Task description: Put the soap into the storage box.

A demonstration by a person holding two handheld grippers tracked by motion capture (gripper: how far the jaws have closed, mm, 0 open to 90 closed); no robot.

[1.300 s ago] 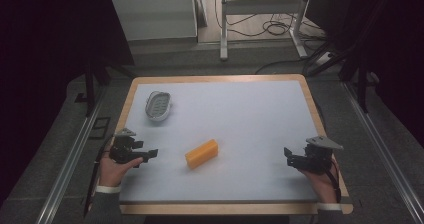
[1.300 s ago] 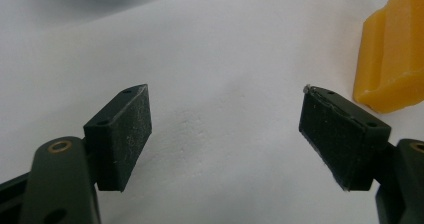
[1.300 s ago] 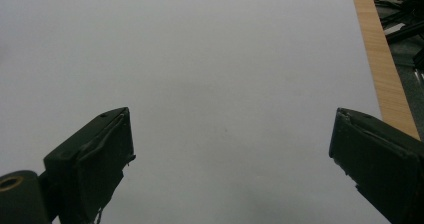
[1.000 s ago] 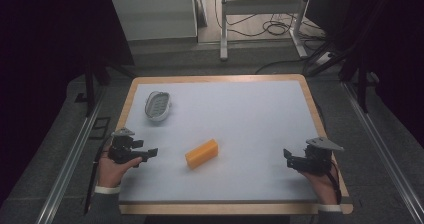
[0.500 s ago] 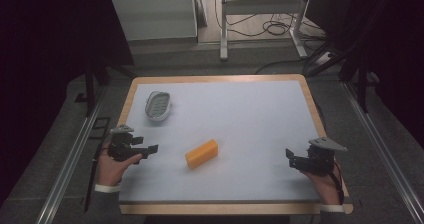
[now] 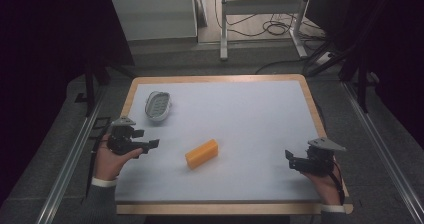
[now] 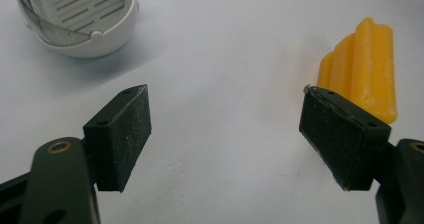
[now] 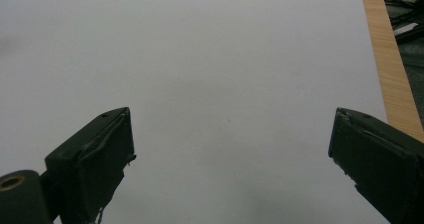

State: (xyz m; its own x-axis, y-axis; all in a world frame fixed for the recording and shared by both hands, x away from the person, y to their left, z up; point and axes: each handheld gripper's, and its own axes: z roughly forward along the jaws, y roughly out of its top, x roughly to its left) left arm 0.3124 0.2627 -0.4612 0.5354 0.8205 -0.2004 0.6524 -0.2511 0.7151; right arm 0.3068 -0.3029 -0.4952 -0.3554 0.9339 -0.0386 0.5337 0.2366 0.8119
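Note:
An orange ridged block (image 6: 201,153) lies on the white table top (image 6: 240,109), near the front middle. A white oval dish with a slotted grey insert (image 6: 158,105) sits at the far left. My left gripper (image 6: 146,138) is held at the left edge, open and empty, pointing right toward the block. In the left gripper view (image 7: 227,119) the orange block (image 7: 365,69) lies just beyond the right-hand jaw and the dish (image 7: 80,14) is at the top left. My right gripper (image 6: 290,160) is at the front right, open (image 8: 230,144) over bare table.
A wooden rim (image 6: 312,109) frames the table; it also shows at the right of the right gripper view (image 8: 387,59). Beyond the far edge stand a white cabinet (image 6: 152,14), metal frame legs (image 6: 223,29) and floor cables.
My left gripper has drifted slightly farther up the table. The right gripper has barely shifted. Block and dish have not moved.

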